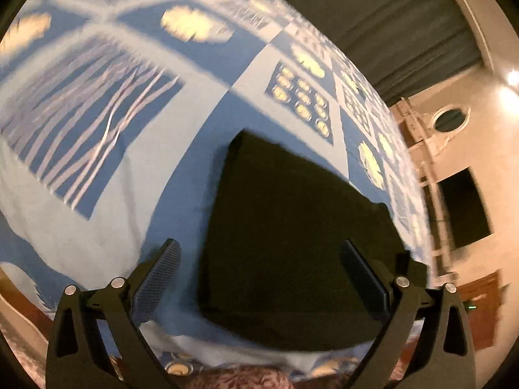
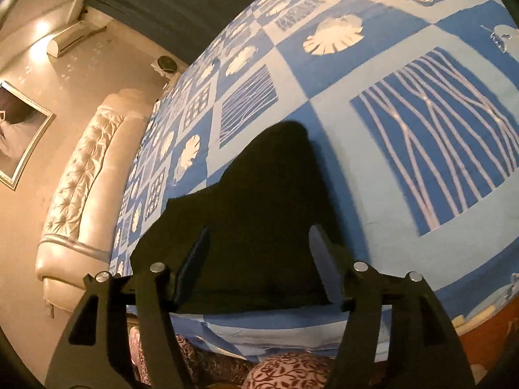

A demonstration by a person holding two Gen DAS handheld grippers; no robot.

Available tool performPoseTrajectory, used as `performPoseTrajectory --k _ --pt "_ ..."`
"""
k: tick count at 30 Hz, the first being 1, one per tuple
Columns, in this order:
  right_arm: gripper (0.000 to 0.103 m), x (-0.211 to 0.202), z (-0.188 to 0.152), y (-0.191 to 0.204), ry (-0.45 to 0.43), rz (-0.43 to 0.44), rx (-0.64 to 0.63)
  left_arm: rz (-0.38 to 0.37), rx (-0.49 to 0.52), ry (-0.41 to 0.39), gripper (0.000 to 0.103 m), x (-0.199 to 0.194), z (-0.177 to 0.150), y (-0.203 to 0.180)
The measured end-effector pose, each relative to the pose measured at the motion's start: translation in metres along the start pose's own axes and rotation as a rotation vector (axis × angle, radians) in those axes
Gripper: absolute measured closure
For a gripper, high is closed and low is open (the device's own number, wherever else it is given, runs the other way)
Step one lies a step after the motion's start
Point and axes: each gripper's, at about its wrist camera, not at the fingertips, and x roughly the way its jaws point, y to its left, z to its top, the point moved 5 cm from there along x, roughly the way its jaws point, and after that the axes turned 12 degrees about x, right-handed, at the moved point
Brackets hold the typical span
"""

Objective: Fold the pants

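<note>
The black pants (image 1: pixel 285 227) lie folded into a compact flat block on the blue patterned bedsheet (image 1: pixel 194 149), near the bed's front edge. My left gripper (image 1: pixel 259 265) is open and empty, hovering above the near part of the pants. In the right wrist view the same black pants (image 2: pixel 259 210) lie on the sheet (image 2: pixel 340 123). My right gripper (image 2: pixel 258 253) is open and empty, held above the near edge of the pants, fingers either side of the fabric.
A cream tufted headboard (image 2: pixel 81 181) runs along the bed's left side in the right wrist view. A dark curtain (image 1: pixel 373 19) and a wall lie beyond the bed. Floral fabric (image 2: pixel 285 372) shows below the bed's front edge.
</note>
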Motion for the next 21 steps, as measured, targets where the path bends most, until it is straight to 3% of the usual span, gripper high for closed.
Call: performPoseTrajectory --k 2,10,15,17,18,20,21 --pt "0.039 0.006 -0.004 0.007 0.014 0.008 -0.012 -0.057 -0.013 0.013 0.005 0.004 -0.003 0.008" --pt "0.036 0.017 -0.014 0.015 0.029 0.006 -0.012 -0.158 -0.037 -0.024 0.005 0.012 0.004 0.013" --pt "0.035 0.02 -0.015 0.01 0.037 0.031 0.023 -0.217 0.015 0.006 0.009 0.02 -0.002 -0.009" --pt "0.035 0.02 -0.015 0.012 0.039 0.037 0.024 -0.153 0.056 0.055 0.046 0.031 -0.007 -0.018" --pt "0.035 0.021 -0.016 0.013 0.041 0.037 0.019 -0.116 0.067 0.065 0.051 0.033 -0.009 -0.018" --pt "0.035 0.022 -0.018 0.015 0.045 0.037 0.014 -0.085 0.037 0.068 0.072 0.034 -0.007 -0.011" --pt "0.035 0.023 -0.019 0.016 0.048 0.037 0.011 -0.104 0.005 0.069 0.073 0.034 -0.006 -0.006"
